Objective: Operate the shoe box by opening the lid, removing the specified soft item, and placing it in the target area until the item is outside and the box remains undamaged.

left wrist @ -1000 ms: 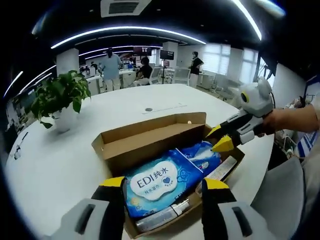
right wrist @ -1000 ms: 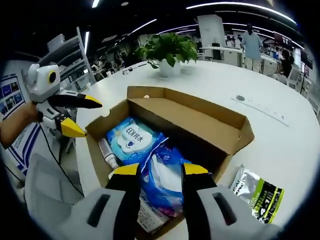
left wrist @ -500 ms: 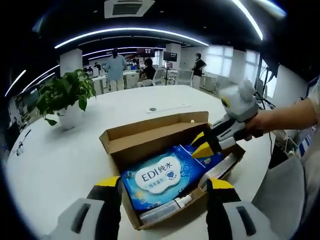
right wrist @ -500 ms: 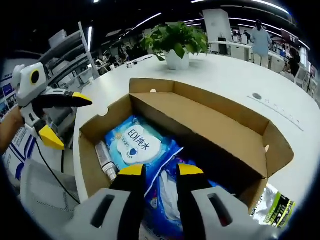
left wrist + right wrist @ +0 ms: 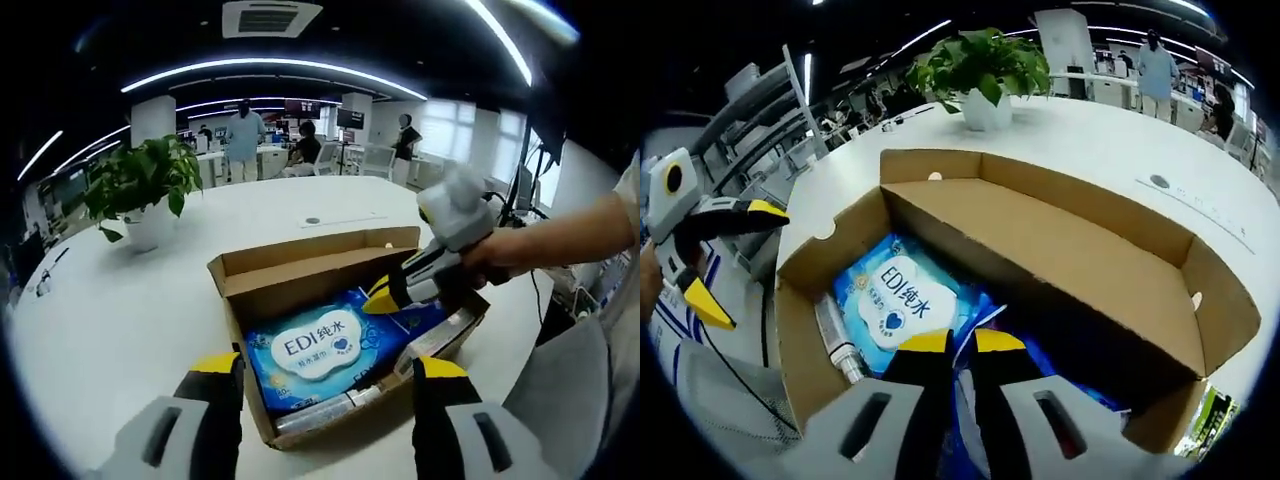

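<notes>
In the left gripper view, the left gripper stands with its yellow-tipped jaws wide apart, hovering at the near edge of the open cardboard shoe box, which sits on a large white table. The box lid is folded back on the far side. Inside lies a blue pack of wet wipes with a white label, and along the near wall of the box a slim clear bottle lies on its side. The right gripper comes in from the right, held by a person's hand, and its tips reach down into the right half of the box, over a second blue soft pack. A potted plant stands on the far left of the table, and people stand among desks far behind. In the right gripper view, the right gripper is low inside the shoe box, its jaws drawn narrow with only a thin gap, closing on a fold of the second blue soft pack; whether the fold is firmly pinched cannot be told. The pack of wet wipes lies just to the left of the tips, and the bottle rests along the left wall. The left gripper hangs with its jaws spread, outside the box on the left. The potted plant stands on the table beyond the box.
</notes>
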Demonstrator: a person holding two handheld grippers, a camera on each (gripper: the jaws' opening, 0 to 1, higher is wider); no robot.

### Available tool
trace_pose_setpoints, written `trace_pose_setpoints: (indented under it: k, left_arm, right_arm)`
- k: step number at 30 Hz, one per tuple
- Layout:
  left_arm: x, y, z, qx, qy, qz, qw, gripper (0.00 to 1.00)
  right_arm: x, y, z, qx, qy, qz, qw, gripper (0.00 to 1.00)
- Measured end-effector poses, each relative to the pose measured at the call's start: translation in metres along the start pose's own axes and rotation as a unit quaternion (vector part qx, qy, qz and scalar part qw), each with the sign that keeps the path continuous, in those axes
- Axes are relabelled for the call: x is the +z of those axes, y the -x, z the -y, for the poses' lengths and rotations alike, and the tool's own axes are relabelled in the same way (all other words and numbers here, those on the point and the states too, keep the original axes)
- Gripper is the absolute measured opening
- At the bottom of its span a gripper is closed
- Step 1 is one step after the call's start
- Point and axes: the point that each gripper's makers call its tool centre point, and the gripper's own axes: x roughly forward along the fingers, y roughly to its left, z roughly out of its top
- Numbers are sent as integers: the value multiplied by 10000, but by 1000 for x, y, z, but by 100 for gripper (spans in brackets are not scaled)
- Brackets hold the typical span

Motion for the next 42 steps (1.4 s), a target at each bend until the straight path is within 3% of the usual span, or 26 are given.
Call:
trace_pose_setpoints:
  k: [7, 17, 36, 42]
  left_arm:
    - [-1, 0, 1, 29, -21, -24, 10000, 70]
    - [3, -6, 1, 47, -45, -39, 10000, 68]
    - [18, -37, 27, -269, -457, -295, 9982, 55]
    - [15, -45, 34, -409, -526, -411, 9969, 53]
  right_arm:
    - [1, 3, -6, 3, 32, -7, 10000, 0]
    - [21, 33, -14, -37, -17, 551, 9985, 0]
    - [9, 101, 17, -465, -364, 890, 9943, 0]
    - [4, 118, 26, -521, -569, 921, 9928, 0]
